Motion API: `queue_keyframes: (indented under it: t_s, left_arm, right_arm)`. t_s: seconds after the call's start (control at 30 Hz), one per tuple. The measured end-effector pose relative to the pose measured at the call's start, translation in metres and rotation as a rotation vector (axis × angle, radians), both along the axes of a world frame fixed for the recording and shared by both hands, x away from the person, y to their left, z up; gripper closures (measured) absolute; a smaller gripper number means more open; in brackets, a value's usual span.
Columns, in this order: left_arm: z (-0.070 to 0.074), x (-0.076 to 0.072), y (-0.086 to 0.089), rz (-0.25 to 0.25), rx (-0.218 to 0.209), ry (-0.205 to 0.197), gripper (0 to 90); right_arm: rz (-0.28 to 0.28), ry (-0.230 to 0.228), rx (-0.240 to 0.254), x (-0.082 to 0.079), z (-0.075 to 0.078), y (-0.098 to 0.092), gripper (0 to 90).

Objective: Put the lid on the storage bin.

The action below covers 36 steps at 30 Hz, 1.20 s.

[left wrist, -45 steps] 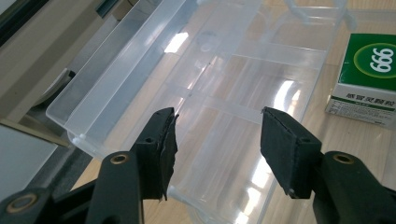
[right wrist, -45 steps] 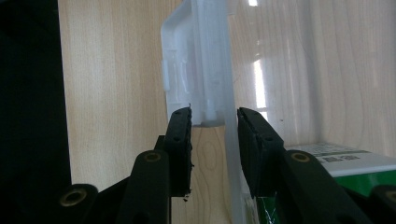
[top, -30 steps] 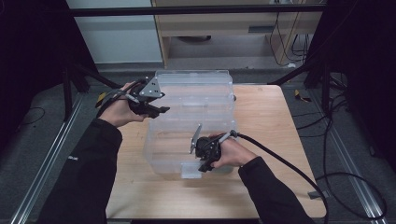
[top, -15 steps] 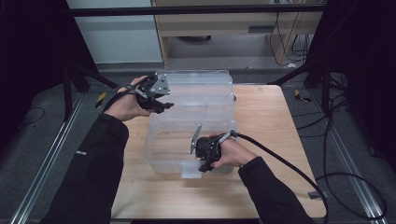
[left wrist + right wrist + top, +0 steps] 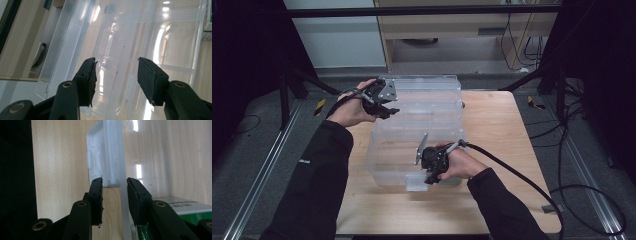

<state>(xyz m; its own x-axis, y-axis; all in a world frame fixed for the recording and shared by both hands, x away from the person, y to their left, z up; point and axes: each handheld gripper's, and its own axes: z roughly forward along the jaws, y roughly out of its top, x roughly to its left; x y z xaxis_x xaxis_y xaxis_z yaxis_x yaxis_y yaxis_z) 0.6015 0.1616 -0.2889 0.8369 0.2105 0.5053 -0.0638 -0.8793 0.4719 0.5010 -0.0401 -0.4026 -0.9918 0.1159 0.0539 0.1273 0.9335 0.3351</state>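
Note:
A clear plastic storage bin (image 5: 422, 125) with a clear lid stands on the wooden table (image 5: 497, 130). My left gripper (image 5: 392, 111) hovers over the bin's far left corner. In the left gripper view my left gripper (image 5: 116, 72) stands open above the lid (image 5: 150, 37); its jaws have just closed a little, with nothing between them. My right gripper (image 5: 431, 177) is at the bin's front wall. In the right gripper view my right gripper (image 5: 115, 187) has its pads on either side of the white front latch (image 5: 105, 157) and the rim, pressing on them.
A green and white carton (image 5: 185, 207) lies inside the bin by the front wall. Bare wood runs to the right of the bin and along the front edge. Cables (image 5: 532, 180) trail off the right side, and a cabinet (image 5: 452, 25) stands beyond the table.
My left hand has moved right, from beside the bin's left edge to over its far left corner. The right hand and the bin have stayed put.

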Motion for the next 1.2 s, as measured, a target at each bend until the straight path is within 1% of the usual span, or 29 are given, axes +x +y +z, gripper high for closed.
queue_keyframes:
  t_s: [0.03, 0.07, 0.1, 0.23, 0.37, 0.5, 0.57, 0.6, 0.63, 0.77, 0.8, 0.97, 1.07, 1.2]
  left_arm:
    - [-0.001, 0.001, -0.001, -0.002, 0.002, 0.002, 48.8]
    - [-0.001, 0.002, -0.001, -0.005, 0.019, 0.001, 49.3]
    - [-0.003, 0.002, -0.002, -0.006, 0.02, -0.002, 49.6]
    - [-0.007, 0.004, -0.005, -0.012, 0.062, -0.009, 51.2]
    - [-0.01, 0.006, -0.008, -0.021, 0.078, -0.008, 52.8]
    - [-0.014, 0.009, -0.01, -0.02, 0.103, -0.019, 53.3]
    - [-0.016, 0.009, -0.011, -0.019, 0.106, -0.014, 54.0]
    - [-0.016, 0.01, -0.012, -0.025, 0.114, -0.018, 54.5]
    - [-0.017, 0.01, -0.013, -0.026, 0.111, -0.014, 54.8]
    - [-0.02, 0.011, -0.016, -0.033, 0.133, -0.015, 59.1]
    - [-0.02, 0.012, -0.017, -0.035, 0.142, -0.022, 59.9]
    - [-0.022, 0.013, -0.02, -0.038, 0.153, -0.028, 66.5]
    - [-0.023, 0.013, -0.021, -0.037, 0.165, -0.018, 69.4]
    - [-0.024, 0.013, -0.024, -0.044, 0.177, -0.016, 72.3]
  right_arm:
    - [0.003, 0.0, 0.001, 0.0, 0.0, 0.0, 66.6]
    - [0.002, 0.0, 0.001, 0.0, 0.0, 0.0, 66.6]
    - [0.0, 0.0, 0.0, 0.0, 0.0, 0.0, 66.6]
    - [0.003, 0.0, 0.0, 0.0, 0.0, 0.0, 66.6]
    - [0.003, 0.0, 0.0, 0.0, 0.0, 0.0, 66.6]
    - [0.0, 0.001, -0.001, 0.0, 0.0, 0.0, 66.7]
    - [0.002, 0.002, 0.0, 0.0, 0.0, 0.0, 66.6]
    - [0.001, 0.001, 0.001, 0.0, 0.0, 0.0, 66.6]
    - [0.001, 0.001, 0.001, 0.0, 0.0, 0.0, 66.6]
    - [0.003, 0.0, -0.002, 0.0, 0.0, 0.0, 66.6]
    - [0.005, -0.001, 0.0, 0.0, 0.0, 0.0, 66.7]
    - [0.005, -0.001, 0.0, 0.0, 0.0, 0.0, 66.6]
    - [0.005, -0.001, 0.0, 0.0, 0.0, 0.0, 66.6]
    - [0.005, -0.001, -0.001, 0.0, 0.0, 0.0, 66.6]
